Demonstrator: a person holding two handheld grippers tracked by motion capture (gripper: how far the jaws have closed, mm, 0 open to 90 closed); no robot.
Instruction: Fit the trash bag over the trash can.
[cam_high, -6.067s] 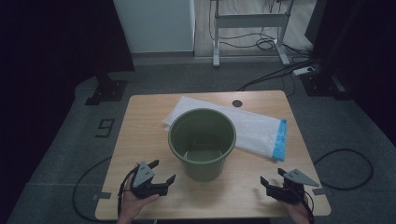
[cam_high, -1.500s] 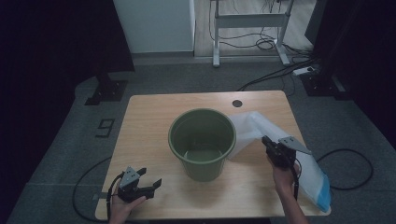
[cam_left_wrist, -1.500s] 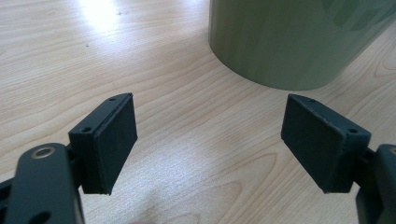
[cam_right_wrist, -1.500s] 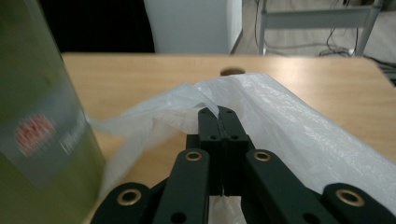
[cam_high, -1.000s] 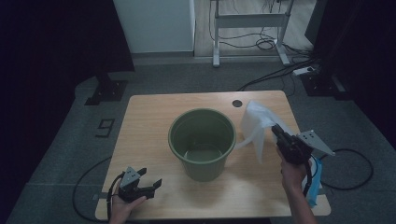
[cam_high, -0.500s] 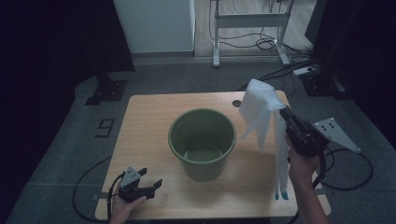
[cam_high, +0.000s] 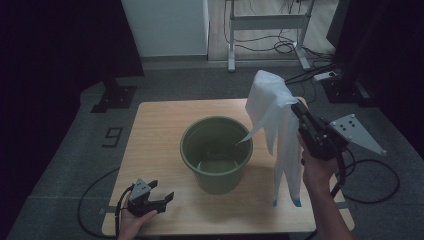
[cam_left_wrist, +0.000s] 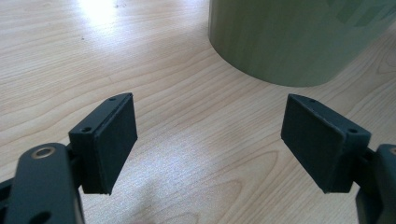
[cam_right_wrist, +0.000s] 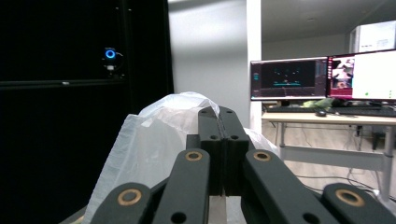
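A green bucket (cam_high: 216, 153) stands upright in the middle of the wooden table (cam_high: 157, 125); its wall (cam_left_wrist: 285, 37) rises just beyond my left gripper. A white plastic bag (cam_high: 276, 120) with a blue bottom edge hangs in the air to the right of the bucket. My right gripper (cam_high: 298, 110) is shut on the bag near its top, and in the right gripper view the bag (cam_right_wrist: 154, 130) bulges around the closed jaws of that gripper (cam_right_wrist: 218, 114). My left gripper (cam_high: 161, 197) rests low at the table's front left corner, open, with bare wood between the jaws of this gripper (cam_left_wrist: 208, 140).
A white cabinet (cam_high: 165, 25) and a metal desk frame (cam_high: 265, 25) stand on the floor behind the table. Cables (cam_high: 372, 170) lie on the floor to the right. The right gripper view shows a desk with monitors (cam_right_wrist: 322, 79) across the room.
My right gripper has lifted the white bag off the table and carried it up beside the bucket, so the bag now hangs free. The left gripper has stayed put.
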